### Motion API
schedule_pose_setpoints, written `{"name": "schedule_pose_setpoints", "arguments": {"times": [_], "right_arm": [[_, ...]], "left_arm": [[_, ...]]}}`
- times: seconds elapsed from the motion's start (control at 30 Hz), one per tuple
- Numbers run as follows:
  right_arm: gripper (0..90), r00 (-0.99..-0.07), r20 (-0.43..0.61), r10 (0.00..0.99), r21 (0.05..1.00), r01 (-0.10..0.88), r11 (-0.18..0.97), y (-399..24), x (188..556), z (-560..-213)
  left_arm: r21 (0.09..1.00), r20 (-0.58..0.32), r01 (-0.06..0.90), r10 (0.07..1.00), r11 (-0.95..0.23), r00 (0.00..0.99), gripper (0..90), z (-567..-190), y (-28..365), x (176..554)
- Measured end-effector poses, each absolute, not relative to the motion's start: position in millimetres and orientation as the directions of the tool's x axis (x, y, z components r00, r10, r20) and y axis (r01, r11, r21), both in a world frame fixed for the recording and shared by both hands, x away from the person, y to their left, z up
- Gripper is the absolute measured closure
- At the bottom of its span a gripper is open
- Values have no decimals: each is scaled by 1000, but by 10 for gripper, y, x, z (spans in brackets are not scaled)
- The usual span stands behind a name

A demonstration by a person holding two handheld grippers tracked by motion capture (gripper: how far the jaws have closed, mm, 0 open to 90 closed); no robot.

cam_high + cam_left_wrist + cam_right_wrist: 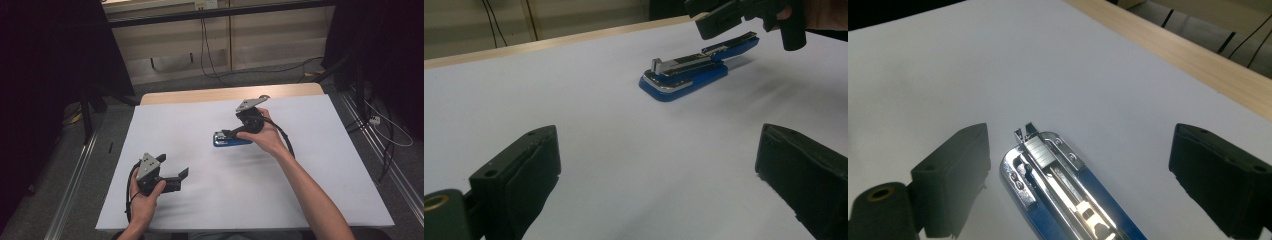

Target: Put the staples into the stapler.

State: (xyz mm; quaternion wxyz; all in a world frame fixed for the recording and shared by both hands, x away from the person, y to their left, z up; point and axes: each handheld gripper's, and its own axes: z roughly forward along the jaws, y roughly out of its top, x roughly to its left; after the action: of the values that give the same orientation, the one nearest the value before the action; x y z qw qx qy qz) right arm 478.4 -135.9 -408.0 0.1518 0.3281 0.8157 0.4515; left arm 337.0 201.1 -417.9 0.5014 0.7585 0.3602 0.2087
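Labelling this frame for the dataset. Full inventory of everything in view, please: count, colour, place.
stapler: 1, blue with a chrome metal top, lying flat on the table right of centre, under the right gripper.
table: 1, white top with a light wooden strip along the far edge.
cables: several, black, on the floor and against the wall beyond the table.
left gripper: 1, black with a grey plate on top, near left of the table, jaws wide apart, holding nothing.
right gripper: 1, black with a grey plate, over the stapler, jaws apart either side of its metal end.
hands: 2, one gripping each gripper, forearms entering from the bottom edge.
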Motion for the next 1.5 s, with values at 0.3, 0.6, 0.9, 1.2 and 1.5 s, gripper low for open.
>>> {"name": "schedule_pose_setpoints", "arguments": {"times": [0.3, 0.6, 0.9, 1.2, 1.5], "right_arm": [[51, -674, 52, 737, 854, 412, 317, -1498, 4630, -4082], [35, -620, 52, 783, 857, 431, 283, -1648, 4461, -4167], [32, -564, 75, 822, 877, 430, 215, -1835, 4257, -4171], [36, -526, 39, 849, 891, 403, 209, -2025, 4020, -4247], [35, -486, 60, 872, 907, 392, 156, -2232, 3787, -4261]], "left_arm": [[908, -54, 350, 762, -232, 645, 44, -4205, 2018, 3399], [900, -78, 375, 765, -222, 639, 44, -4211, 2028, 3411], [902, -45, 362, 783, -235, 620, 44, -4229, 2028, 3443], [895, -51, 375, 781, -241, 623, 44, -4241, 2004, 3440], [897, -52, 375, 784, -236, 618, 45, -4239, 2006, 3442]]}}
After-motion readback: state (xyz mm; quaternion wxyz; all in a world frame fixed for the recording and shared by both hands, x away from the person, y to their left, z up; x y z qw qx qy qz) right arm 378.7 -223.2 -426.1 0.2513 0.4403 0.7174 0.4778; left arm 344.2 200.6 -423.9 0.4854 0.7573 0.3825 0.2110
